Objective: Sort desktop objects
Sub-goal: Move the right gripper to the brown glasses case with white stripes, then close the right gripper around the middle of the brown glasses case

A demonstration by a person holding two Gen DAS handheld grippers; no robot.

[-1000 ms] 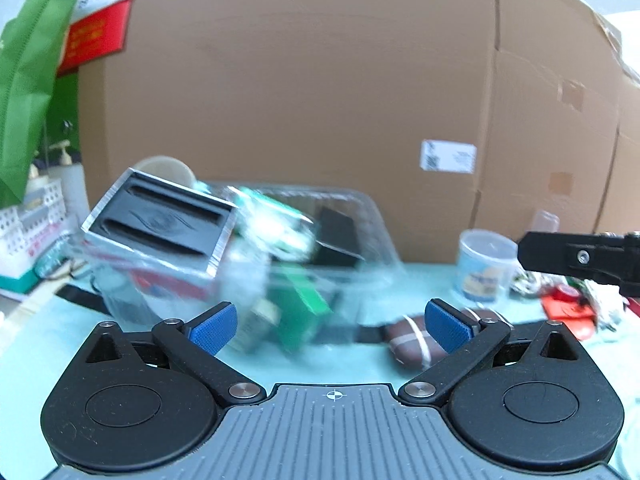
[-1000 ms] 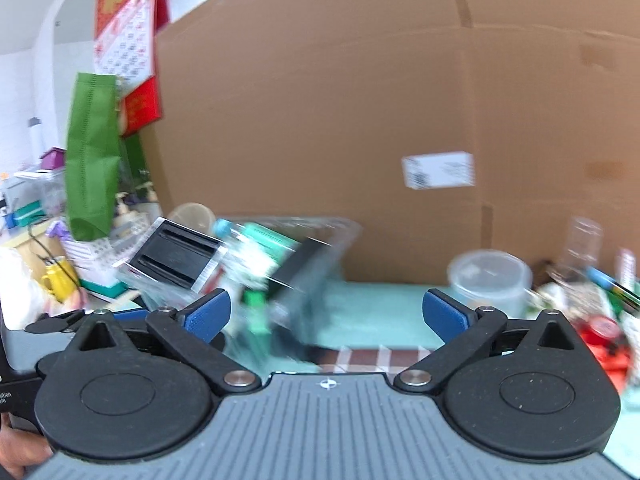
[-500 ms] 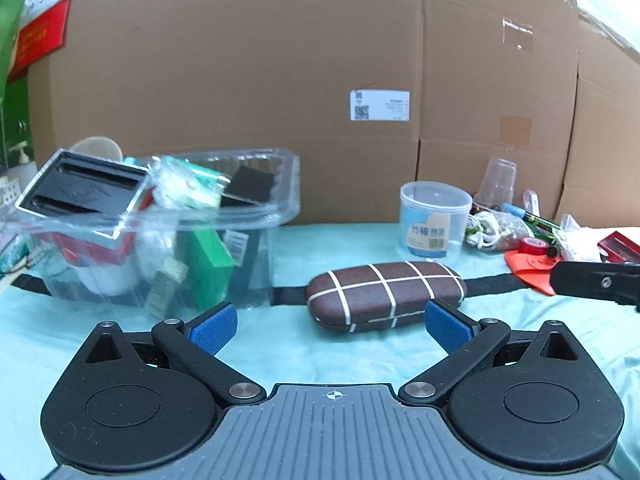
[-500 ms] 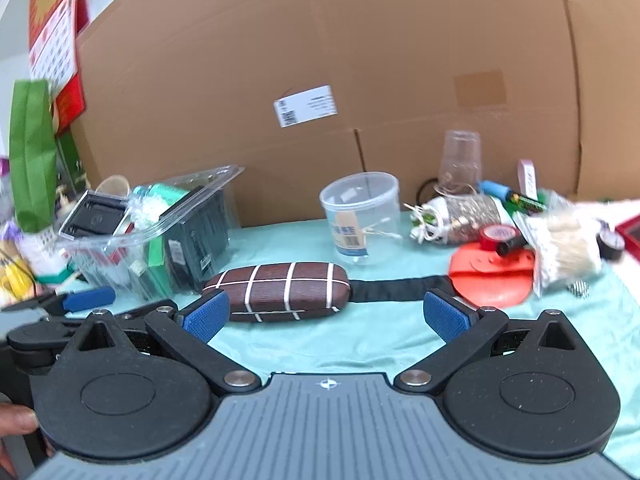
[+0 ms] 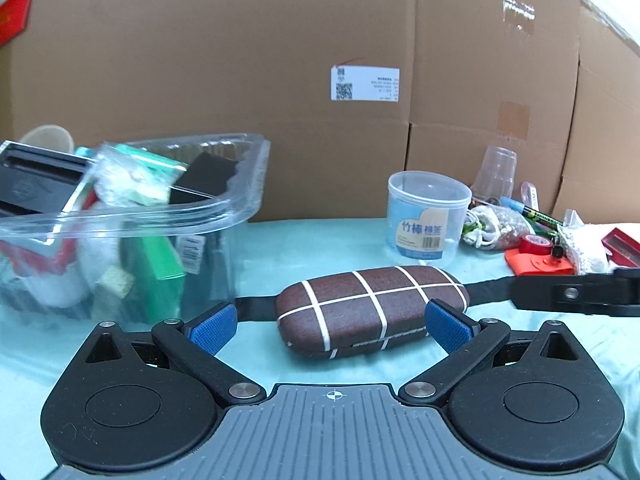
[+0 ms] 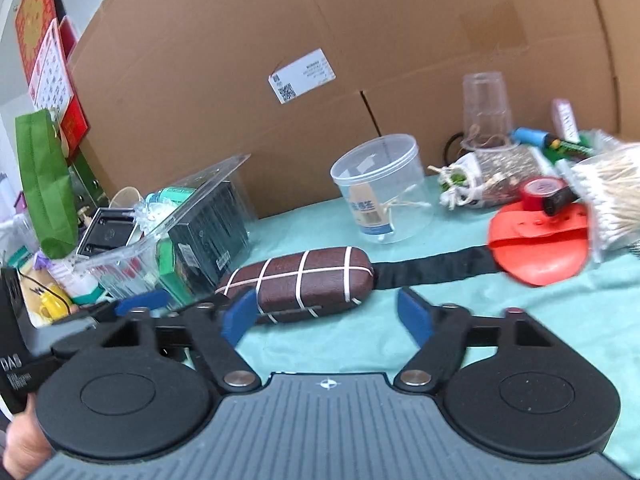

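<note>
Both grippers have come down toward the glasses case [image 5: 372, 312], which lies beside the clear bin [image 5: 224, 204]. The right gripper [image 6: 327, 314] has just narrowed, empty; the left gripper [image 5: 327, 322] stays wide, so pickup seems next.

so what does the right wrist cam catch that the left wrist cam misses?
Right wrist only: green bag, wall calendar, bundle of cotton swabs, and the right gripper, jaws just been closing with nothing between them.
Left wrist only: the left gripper, open and empty.
Both: brown glasses case, clear bin of items, round plastic tub, cardboard boxes.
</note>
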